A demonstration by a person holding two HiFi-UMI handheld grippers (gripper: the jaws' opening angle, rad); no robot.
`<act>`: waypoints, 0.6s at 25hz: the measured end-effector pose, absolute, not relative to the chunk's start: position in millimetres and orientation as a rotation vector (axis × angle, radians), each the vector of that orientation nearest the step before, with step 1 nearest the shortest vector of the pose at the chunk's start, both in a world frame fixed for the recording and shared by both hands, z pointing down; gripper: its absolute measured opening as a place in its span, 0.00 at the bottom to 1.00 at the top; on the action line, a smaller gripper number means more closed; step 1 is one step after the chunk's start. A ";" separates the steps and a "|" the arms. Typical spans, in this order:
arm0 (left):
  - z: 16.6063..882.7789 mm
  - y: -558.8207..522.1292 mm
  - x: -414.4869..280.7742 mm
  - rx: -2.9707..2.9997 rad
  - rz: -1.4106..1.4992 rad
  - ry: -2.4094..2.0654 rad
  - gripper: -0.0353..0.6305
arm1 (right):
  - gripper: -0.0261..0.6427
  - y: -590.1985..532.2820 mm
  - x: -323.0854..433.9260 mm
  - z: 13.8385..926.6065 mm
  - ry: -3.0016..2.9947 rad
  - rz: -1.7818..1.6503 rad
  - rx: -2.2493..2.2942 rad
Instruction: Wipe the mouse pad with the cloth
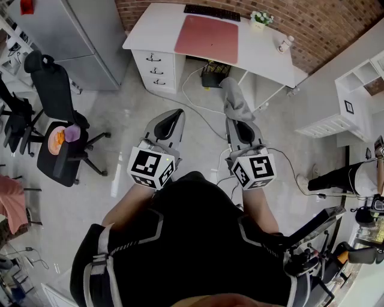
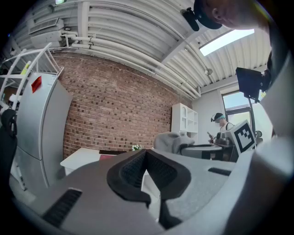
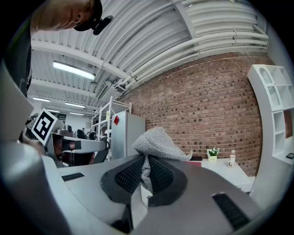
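Only overhead: whole mouse pad; cloth in right gripper.

Top centre: white desk with drawers, set against a brick wall, bearing a black keyboard, small potted plant and white bottle. Left edge: black office chair. Upper left: grey cabinet.

Cloth: grey knit, bunched (one drooping peak), pinched between the jaws of my right gripper and held in the air. Mouse pad: large pinkish-red rectangle, flat on the white desk, well apart from it.
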State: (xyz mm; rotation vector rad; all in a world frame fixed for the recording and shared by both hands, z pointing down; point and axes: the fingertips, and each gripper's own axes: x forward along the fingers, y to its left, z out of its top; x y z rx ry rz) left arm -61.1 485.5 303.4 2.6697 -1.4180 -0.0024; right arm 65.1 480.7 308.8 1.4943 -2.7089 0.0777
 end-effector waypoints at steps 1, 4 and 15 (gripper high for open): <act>304.6 486.3 -60.7 2.664 0.000 -1.405 0.05 | 0.09 481.3 64.4 308.6 -2.711 0.077 1.494; 305.8 489.4 -59.7 2.669 0.003 -1.371 0.05 | 0.09 482.3 61.9 308.8 -2.713 0.074 1.493; 311.1 483.7 -78.7 2.665 0.039 -1.405 0.05 | 0.09 481.9 46.0 300.7 -2.732 0.081 1.539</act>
